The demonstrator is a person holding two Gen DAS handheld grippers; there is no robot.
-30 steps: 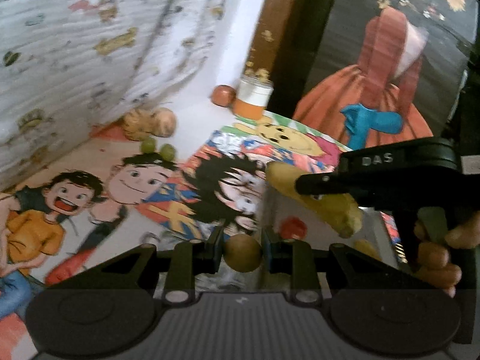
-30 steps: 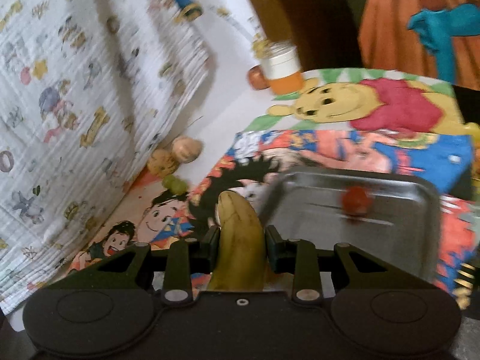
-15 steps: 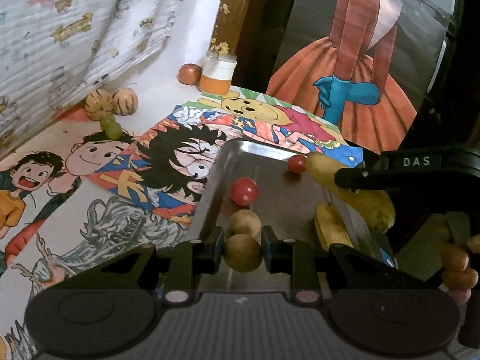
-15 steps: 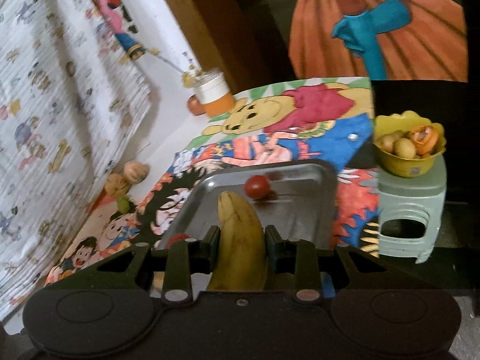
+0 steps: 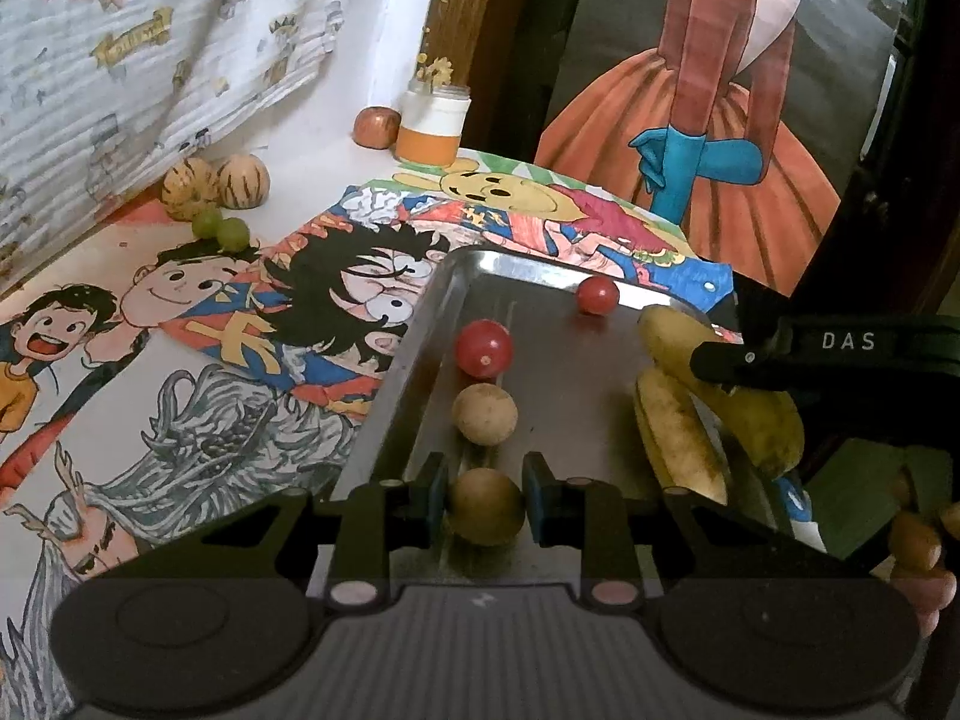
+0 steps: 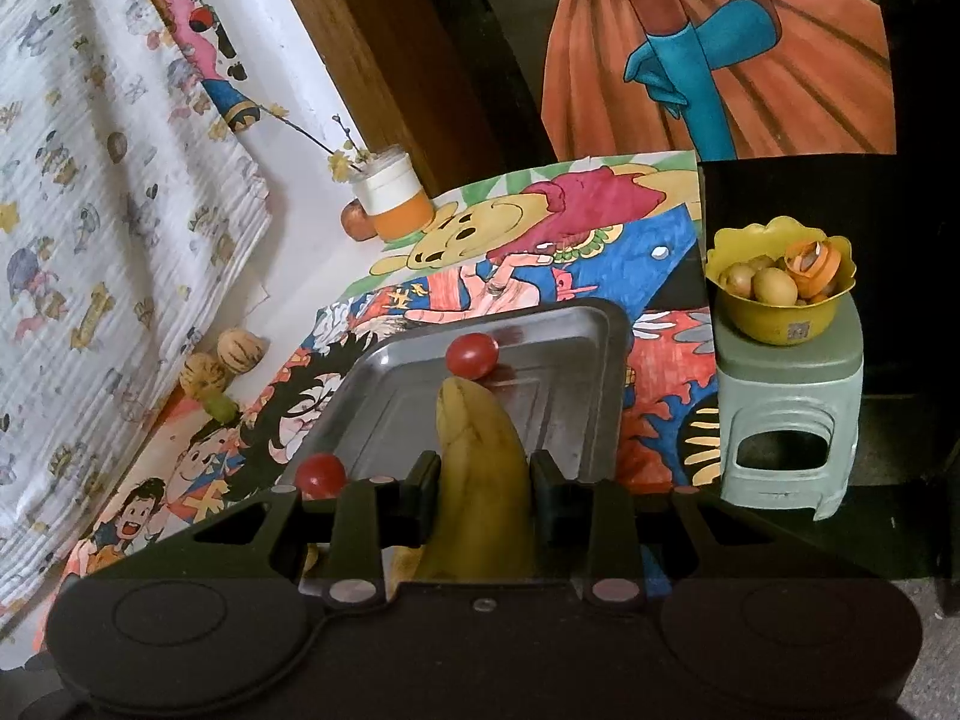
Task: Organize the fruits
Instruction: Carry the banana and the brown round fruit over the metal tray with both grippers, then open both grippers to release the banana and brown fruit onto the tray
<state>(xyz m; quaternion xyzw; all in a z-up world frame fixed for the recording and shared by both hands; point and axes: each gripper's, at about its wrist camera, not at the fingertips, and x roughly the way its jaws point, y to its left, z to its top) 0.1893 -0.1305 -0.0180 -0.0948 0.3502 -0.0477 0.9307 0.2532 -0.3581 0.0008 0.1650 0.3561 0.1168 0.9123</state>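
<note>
My left gripper (image 5: 485,507) is shut on a small round brown fruit (image 5: 486,504), low over the near end of the metal tray (image 5: 432,312). In the tray lie another brown fruit (image 5: 485,413), two red tomatoes (image 5: 483,347) (image 5: 597,295) and a banana (image 5: 678,438). My right gripper (image 6: 483,495) is shut on a second banana (image 6: 480,474), held above the tray (image 6: 570,324); it shows in the left wrist view (image 5: 720,378) at the tray's right side.
Two striped melons (image 5: 216,183), green grapes (image 5: 219,228), an apple (image 5: 376,127) and an orange-and-white jar (image 5: 433,126) stand by the wall. A yellow bowl of fruit (image 6: 780,282) sits on a grey stool (image 6: 792,420) right of the table.
Both grippers have moved from the cartoon mat to above the tray, each still holding its fruit. The left one has sunk lower over the tray's near end.
</note>
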